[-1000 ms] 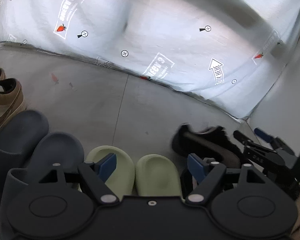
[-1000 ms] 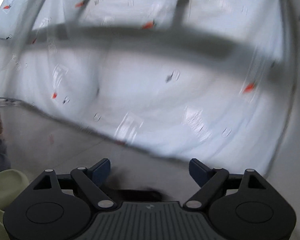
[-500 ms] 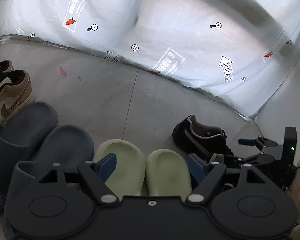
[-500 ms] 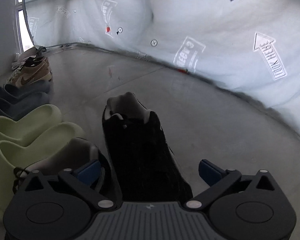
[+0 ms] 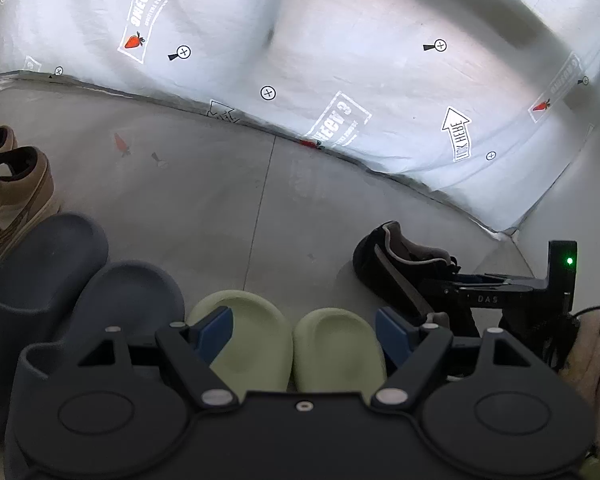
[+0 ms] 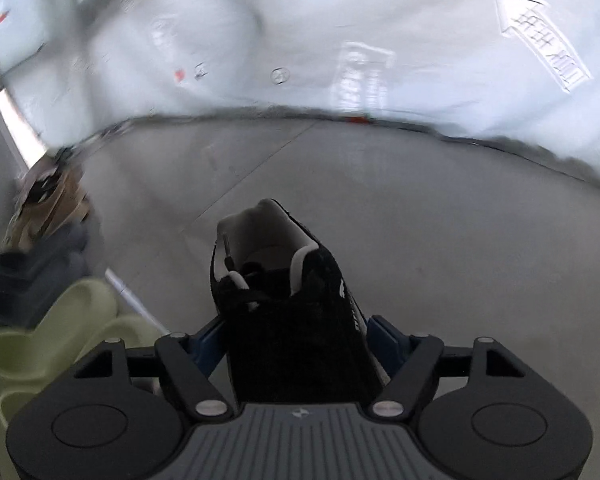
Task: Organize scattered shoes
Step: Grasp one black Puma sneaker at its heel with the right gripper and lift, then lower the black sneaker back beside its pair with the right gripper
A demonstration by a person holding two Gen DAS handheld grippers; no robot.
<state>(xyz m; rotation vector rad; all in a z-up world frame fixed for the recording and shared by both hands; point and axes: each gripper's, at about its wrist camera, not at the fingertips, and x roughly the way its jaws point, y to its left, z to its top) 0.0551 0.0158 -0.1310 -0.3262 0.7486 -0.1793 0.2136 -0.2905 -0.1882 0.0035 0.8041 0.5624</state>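
Observation:
A black sneaker (image 6: 284,292) lies on the grey floor, heel away from me, between the fingers of my right gripper (image 6: 296,332). Its jaws are closing and the blue pads touch the shoe's two sides. In the left wrist view the same sneaker (image 5: 392,256) is at the right, with the right gripper (image 5: 480,284) reaching over it. My left gripper (image 5: 304,320) hangs open above a pair of pale green slides (image 5: 252,336), holding nothing. Left of them stand two grey-blue slides (image 5: 128,292) and tan sneakers (image 5: 16,196), all in one row.
A white plastic sheet (image 5: 340,60) with printed marks covers the wall beyond the bare concrete floor (image 5: 220,200). A light wall (image 5: 572,208) closes the right corner. A person's pale sleeve (image 5: 592,352) shows at the right edge.
The right gripper swung down from facing the sheet to over the black sneaker, spread its jaws around it, then narrowed them onto its sides. The left gripper barely moved.

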